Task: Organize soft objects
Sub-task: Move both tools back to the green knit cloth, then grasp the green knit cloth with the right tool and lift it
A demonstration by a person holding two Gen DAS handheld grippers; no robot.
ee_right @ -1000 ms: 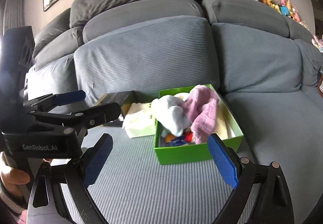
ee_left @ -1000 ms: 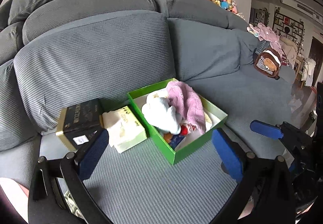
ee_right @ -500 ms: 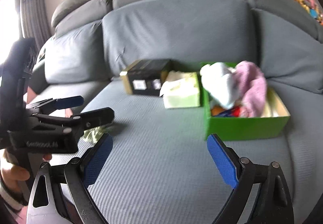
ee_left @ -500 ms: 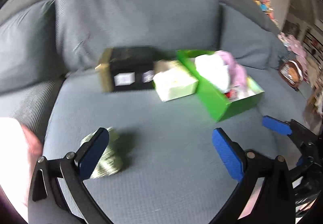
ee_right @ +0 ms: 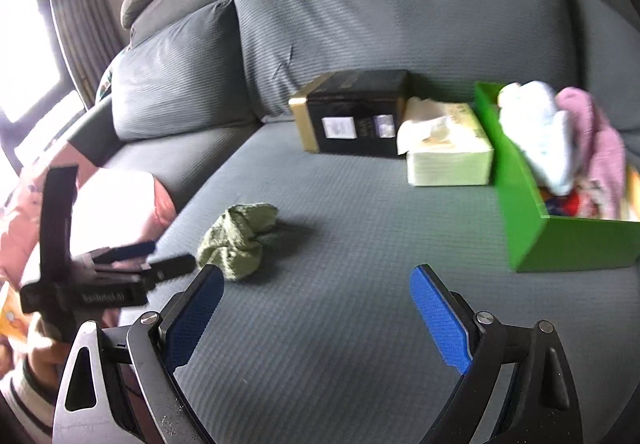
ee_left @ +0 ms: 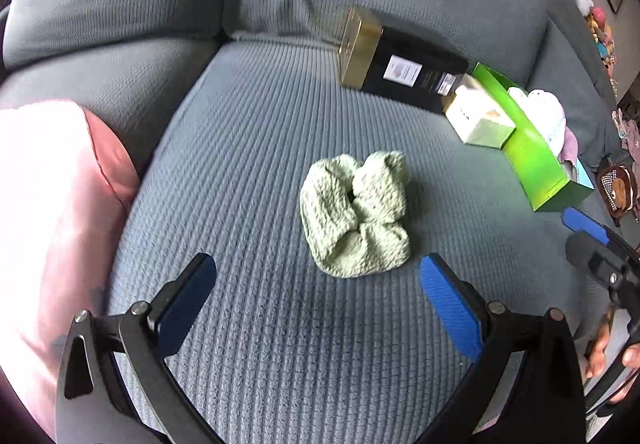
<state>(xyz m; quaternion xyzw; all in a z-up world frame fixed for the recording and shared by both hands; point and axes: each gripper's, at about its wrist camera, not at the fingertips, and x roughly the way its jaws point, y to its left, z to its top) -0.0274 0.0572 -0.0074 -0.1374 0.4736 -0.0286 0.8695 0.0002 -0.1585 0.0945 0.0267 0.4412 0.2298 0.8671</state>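
Observation:
A crumpled pale green knitted cloth [ee_left: 356, 213] lies on the grey sofa seat [ee_left: 256, 131], also visible as a green cloth [ee_right: 238, 240] in the right wrist view. My left gripper [ee_left: 318, 292] is open, its blue pads just short of the cloth with nothing between them. My right gripper [ee_right: 316, 304] is open over bare seat, to the right of the cloth. A green box [ee_right: 520, 203] at the right holds a white soft toy [ee_right: 536, 131] and a pink cloth [ee_right: 596, 139]; the green box [ee_left: 536, 155] also shows in the left wrist view.
A black and gold box [ee_left: 400, 67] and a pale tissue box [ee_left: 480, 119] stand between the cloth and the green box. A pink cushion [ee_left: 48, 211] lies at the left. A person's hand [ee_left: 608, 348] holds the other gripper at the right. Sofa back cushions [ee_right: 400, 15] rise behind.
Both grippers have swung left, away from the green box. The green cloth has come to the centre of the left wrist view, close in front of the left gripper's pads.

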